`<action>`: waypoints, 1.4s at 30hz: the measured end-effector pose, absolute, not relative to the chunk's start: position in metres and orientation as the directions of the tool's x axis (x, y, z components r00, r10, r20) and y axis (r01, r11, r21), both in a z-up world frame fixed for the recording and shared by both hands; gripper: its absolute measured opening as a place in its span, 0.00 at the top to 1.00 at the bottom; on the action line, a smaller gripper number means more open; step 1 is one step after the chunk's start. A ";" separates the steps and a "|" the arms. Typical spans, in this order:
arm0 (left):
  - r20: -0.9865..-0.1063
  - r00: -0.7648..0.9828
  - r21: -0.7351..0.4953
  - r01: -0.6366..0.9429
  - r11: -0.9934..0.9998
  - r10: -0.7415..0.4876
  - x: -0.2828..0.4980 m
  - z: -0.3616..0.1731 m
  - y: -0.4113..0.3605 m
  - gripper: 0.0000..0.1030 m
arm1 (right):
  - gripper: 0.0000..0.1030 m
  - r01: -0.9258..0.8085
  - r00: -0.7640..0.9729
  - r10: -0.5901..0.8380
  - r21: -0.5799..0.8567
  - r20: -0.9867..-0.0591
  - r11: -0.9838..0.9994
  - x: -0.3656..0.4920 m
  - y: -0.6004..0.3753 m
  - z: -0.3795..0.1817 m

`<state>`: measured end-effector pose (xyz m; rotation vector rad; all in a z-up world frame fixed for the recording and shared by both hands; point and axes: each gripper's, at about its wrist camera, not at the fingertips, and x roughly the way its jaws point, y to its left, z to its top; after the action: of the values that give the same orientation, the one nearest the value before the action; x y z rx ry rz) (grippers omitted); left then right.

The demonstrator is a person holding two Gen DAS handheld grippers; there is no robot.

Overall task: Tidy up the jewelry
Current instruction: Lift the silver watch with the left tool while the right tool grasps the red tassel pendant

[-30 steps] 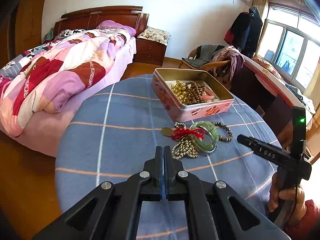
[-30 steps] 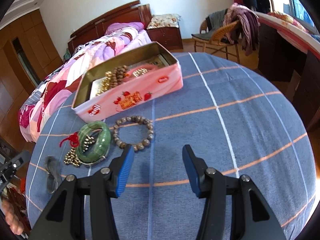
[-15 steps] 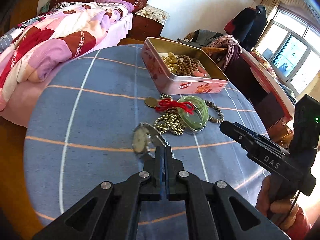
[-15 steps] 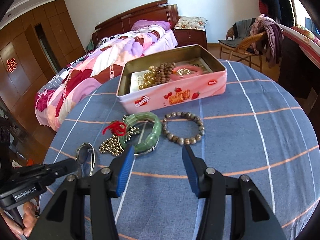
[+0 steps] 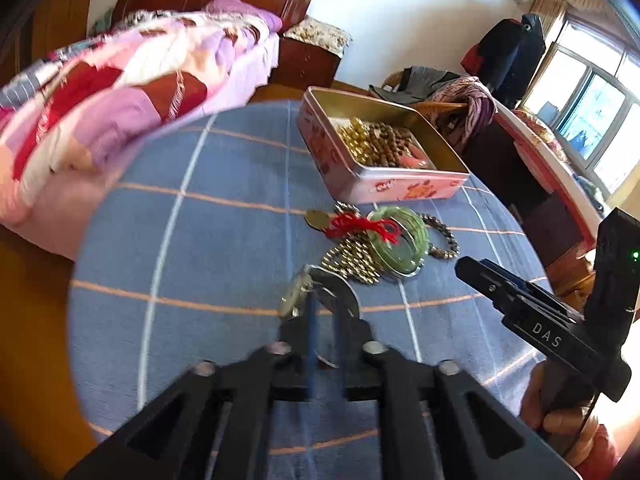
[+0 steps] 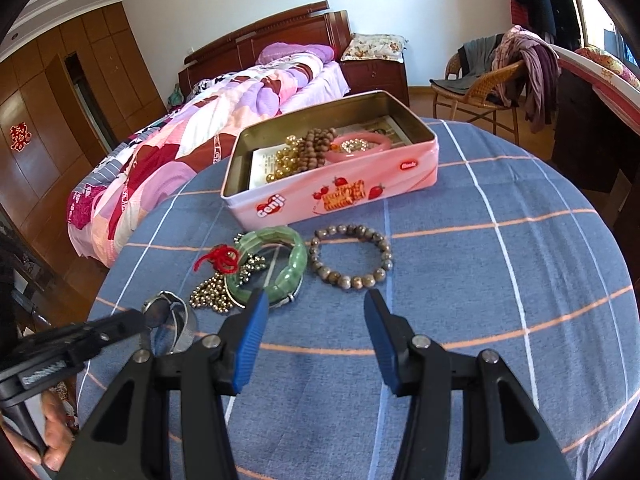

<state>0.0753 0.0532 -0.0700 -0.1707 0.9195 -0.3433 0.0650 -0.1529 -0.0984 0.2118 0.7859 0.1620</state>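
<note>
On the blue plaid tablecloth [image 6: 500, 280], loose jewelry is heaped beside the pink tin [image 6: 340, 196]. The right gripper [image 6: 316, 334] is held wide open, empty. The wristwatch [image 5: 320, 292] looks pinched by the nearly closed left gripper [image 5: 324, 340]; lifting into the tin is probably next.

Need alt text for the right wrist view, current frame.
Open right gripper hovers over a blue checked tablecloth, just short of a green bangle and a grey bead bracelet. Behind them sits an open pink tin holding beads; the left gripper reaches a wristwatch at lower left.
</note>
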 end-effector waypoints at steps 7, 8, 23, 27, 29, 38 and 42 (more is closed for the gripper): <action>-0.739 0.599 -0.245 0.187 0.951 -0.308 0.090 -0.076 0.051 0.24 | 0.48 -0.069 0.689 0.229 0.253 -0.688 0.965 0.064 -0.150 -0.101; -0.740 0.599 -0.233 0.199 0.952 -0.306 0.091 -0.077 0.048 0.24 | 0.48 -0.072 0.688 0.231 0.251 -0.688 0.965 0.064 -0.149 -0.102; -0.745 0.543 -0.335 0.199 0.921 -0.388 0.092 -0.099 0.060 0.88 | 0.51 -0.280 0.650 0.315 0.167 -0.692 0.945 0.109 -0.096 -0.086; -0.742 0.549 -0.334 0.195 0.922 -0.385 0.091 -0.097 0.061 0.89 | 0.53 -0.369 0.615 0.316 0.090 -0.723 0.925 0.124 -0.066 -0.095; -0.736 0.563 -0.325 0.194 0.925 -0.377 0.088 -0.094 0.061 0.91 | 0.68 -0.392 0.603 0.287 0.037 -0.744 0.919 0.131 -0.056 -0.104; -0.714 0.595 -0.329 0.180 0.927 -0.369 0.082 -0.082 0.069 0.91 | 0.92 -0.398 0.583 0.209 -0.051 -0.785 0.916 0.138 -0.053 -0.108; -0.697 0.611 -0.330 0.190 0.924 -0.375 0.076 -0.072 0.066 0.91 | 0.92 -0.369 0.618 0.223 -0.028 -0.754 0.929 0.125 -0.061 -0.094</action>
<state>0.0756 0.0665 -0.0716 -0.2330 0.8540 -0.3296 0.1248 -0.0615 -0.0936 -0.1871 0.8393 0.3428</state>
